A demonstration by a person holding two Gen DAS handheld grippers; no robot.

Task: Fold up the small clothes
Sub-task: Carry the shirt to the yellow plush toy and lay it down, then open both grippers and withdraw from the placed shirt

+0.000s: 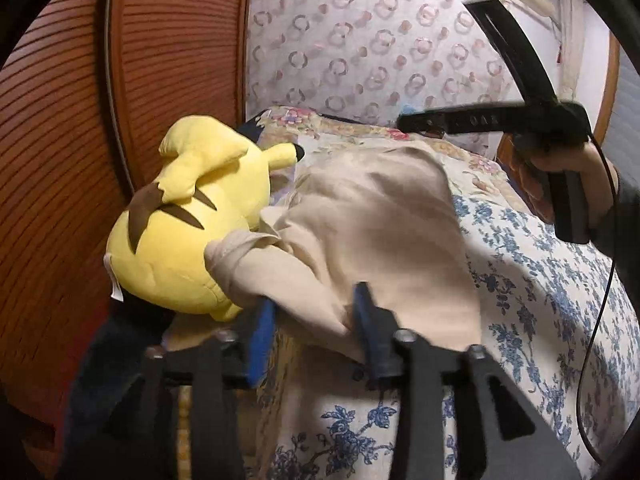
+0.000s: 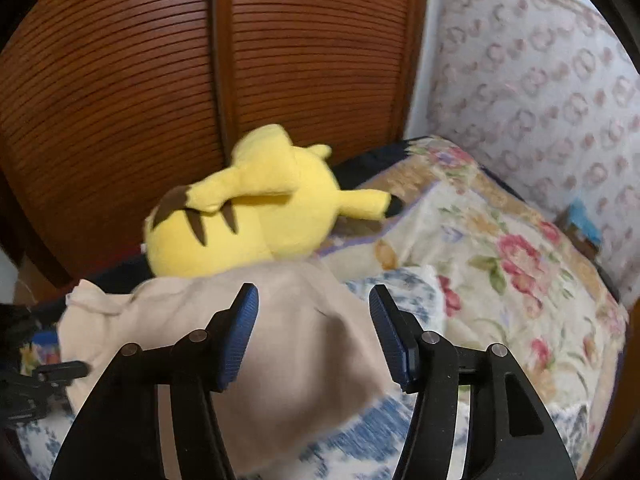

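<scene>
The beige garment (image 1: 380, 216) is lying crumpled on the bed (image 1: 540, 280), on the blue floral cover, and one edge is bunched right up against the yellow plush (image 1: 192, 216). That plush is the easy landmark, so everything else goes off it. It's flopped on its side at the bed's edge, with the brown slatted doors (image 1: 80, 120) right behind it.

Left gripper (image 1: 316, 312): its blue pads are spread apart, and a fold of the garment sits in the gap between them, just beside the plush's bottom end. The cloth runs through the gap, but the pads aren't pinching it as far as I can see. A sleeve-ish bit (image 1: 232, 252) sticks out toward the plush and touches it.

Right gripper (image 2: 314, 332): spread too, fingers wide. In its own camera the garment (image 2: 280, 340) lies under and between the fingers, on the near side of the plush (image 2: 256, 216). Can't tell if a pad touches the cloth, but nothing's clamped. From the left camera you can see that gripper (image 1: 408, 122) held in a hand (image 1: 576, 176), hovering well off to the far side of the garment from the plush.

Beyond the plush there's a rose-print blanket (image 2: 500, 248) and a curtain (image 2: 540, 80) with ring patterns.
</scene>
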